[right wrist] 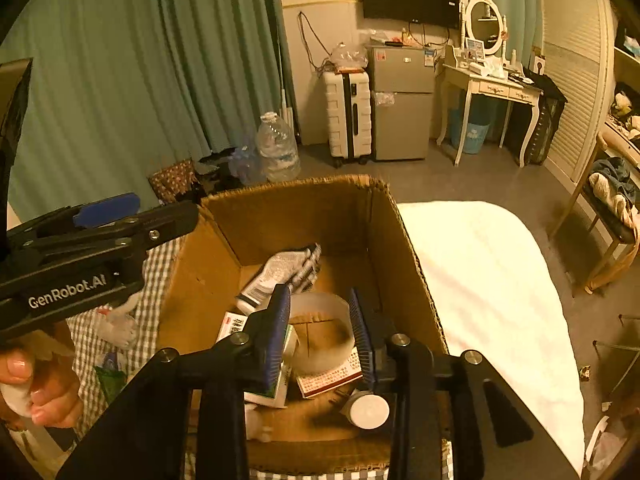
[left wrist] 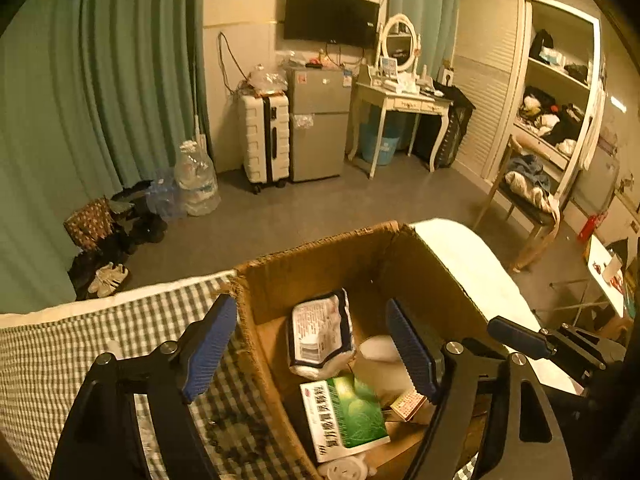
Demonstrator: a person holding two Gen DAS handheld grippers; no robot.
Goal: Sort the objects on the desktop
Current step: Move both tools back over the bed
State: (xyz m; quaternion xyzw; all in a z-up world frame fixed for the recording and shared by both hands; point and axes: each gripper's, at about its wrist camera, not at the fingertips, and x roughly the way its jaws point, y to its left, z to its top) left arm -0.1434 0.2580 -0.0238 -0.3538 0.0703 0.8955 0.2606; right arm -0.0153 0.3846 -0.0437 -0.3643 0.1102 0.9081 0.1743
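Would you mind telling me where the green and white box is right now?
The green and white box lies inside the cardboard box, low in the left wrist view, just below the white packet and left of the small red-printed box.

Left gripper (left wrist: 312,352), black frame with blue ribbed pads: jaws wide apart, pitched downward, nothing between the fingers. Right gripper (right wrist: 320,332), same build: jaws partly open, pitched downward. Bare hand (right wrist: 36,388) grips the left handle.
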